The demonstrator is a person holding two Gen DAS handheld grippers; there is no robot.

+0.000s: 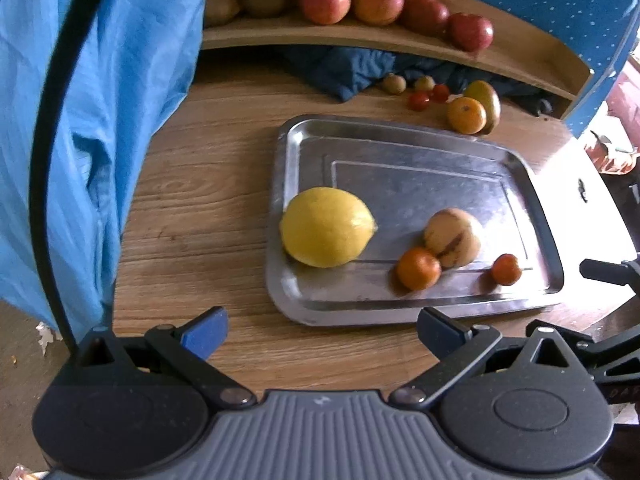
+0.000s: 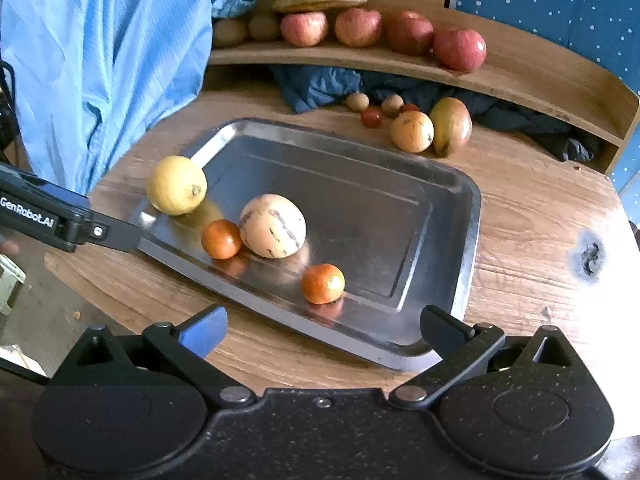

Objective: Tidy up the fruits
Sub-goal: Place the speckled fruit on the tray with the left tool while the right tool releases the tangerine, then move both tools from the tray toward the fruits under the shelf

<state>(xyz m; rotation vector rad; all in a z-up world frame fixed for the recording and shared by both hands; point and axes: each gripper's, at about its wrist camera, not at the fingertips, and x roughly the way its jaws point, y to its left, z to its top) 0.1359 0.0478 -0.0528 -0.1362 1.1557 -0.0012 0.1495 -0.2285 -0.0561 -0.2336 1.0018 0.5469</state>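
Note:
A steel tray (image 1: 520, 184) (image 2: 440, 200) lies on the wooden table. On it sit a yellow lemon (image 1: 326, 227) (image 2: 176, 185), a striped pale melon-like fruit (image 1: 452, 238) (image 2: 273, 226) and two small orange fruits (image 1: 418, 268) (image 2: 221, 239), (image 1: 506, 269) (image 2: 322, 283). My left gripper (image 1: 322, 334) is open and empty, just short of the tray's near edge. My right gripper (image 2: 323, 332) is open and empty over the tray's near rim. The left gripper's body shows at the left in the right wrist view (image 2: 60, 220).
Behind the tray lie an orange (image 1: 466, 115) (image 2: 412, 131), a mango (image 1: 489, 105) (image 2: 451, 125), small red tomatoes (image 1: 419, 101) (image 2: 371, 117) and small brown fruits (image 1: 394, 83) (image 2: 357, 101). A wooden shelf (image 1: 360, 38) (image 2: 520, 76) holds apples, potatoes and bananas. Blue cloth (image 1: 100, 120) hangs at left.

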